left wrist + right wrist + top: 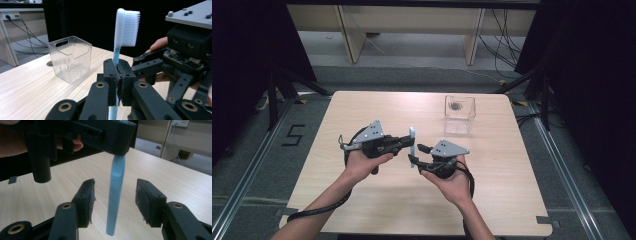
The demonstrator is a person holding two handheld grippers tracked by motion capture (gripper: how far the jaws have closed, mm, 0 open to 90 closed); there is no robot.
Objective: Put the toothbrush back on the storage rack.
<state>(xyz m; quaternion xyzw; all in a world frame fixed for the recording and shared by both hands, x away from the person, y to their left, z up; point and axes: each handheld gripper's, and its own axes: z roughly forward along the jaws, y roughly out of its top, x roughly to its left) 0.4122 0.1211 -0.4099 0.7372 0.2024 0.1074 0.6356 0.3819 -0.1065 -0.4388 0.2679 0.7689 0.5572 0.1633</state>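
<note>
A light blue toothbrush (412,134) with white bristles (130,27) stands upright above the middle of the wooden table (377,200). My left gripper (409,141) is shut on its neck, and in the left gripper view the pads (110,75) press the stem from both sides. My right gripper (417,153) comes in from the right, lower down. In the right gripper view its jaws (117,201) stand open on either side of the handle (114,195), with a gap on each side. The handle's lower end hangs free above the table.
A clear plastic box (459,112) stands at the back right of the table, also seen as the ribbed container (71,58) beyond the left gripper. Dark curtains flank the table; desk legs and cables lie on the floor behind.
</note>
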